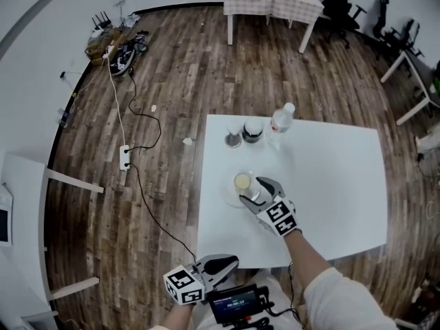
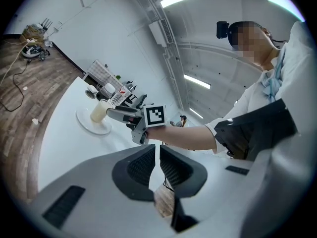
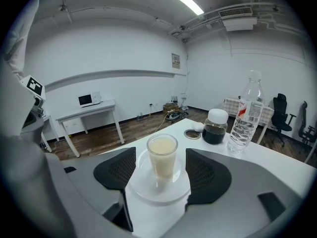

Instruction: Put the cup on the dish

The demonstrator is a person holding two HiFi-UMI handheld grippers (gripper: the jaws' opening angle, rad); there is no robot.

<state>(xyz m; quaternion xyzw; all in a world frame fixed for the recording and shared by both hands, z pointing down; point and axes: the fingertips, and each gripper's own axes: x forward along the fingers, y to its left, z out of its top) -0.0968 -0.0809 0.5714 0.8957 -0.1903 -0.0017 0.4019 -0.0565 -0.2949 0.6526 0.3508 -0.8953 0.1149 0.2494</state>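
A clear cup (image 3: 162,155) of creamy liquid stands upright on the white dish (image 3: 148,190), near the left side of the white table (image 1: 330,184). My right gripper (image 3: 161,155) is open, with one jaw on each side of the cup and a gap between each pad and the glass. From the head view, the cup (image 1: 242,181), the dish (image 1: 228,192) and the right gripper (image 1: 258,190) sit close together. My left gripper (image 1: 220,263) hangs off the table's front edge, shut and empty. Its own view shows the jaws of the left gripper (image 2: 157,150) nearly touching, with the cup (image 2: 99,111) far ahead.
Behind the dish stand a water bottle (image 1: 280,121), a dark jar with a white lid (image 1: 253,130) and a small round lid (image 1: 234,140). A power strip and cable (image 1: 125,157) lie on the wooden floor to the left. A cloth-covered table (image 1: 271,2) stands far back.
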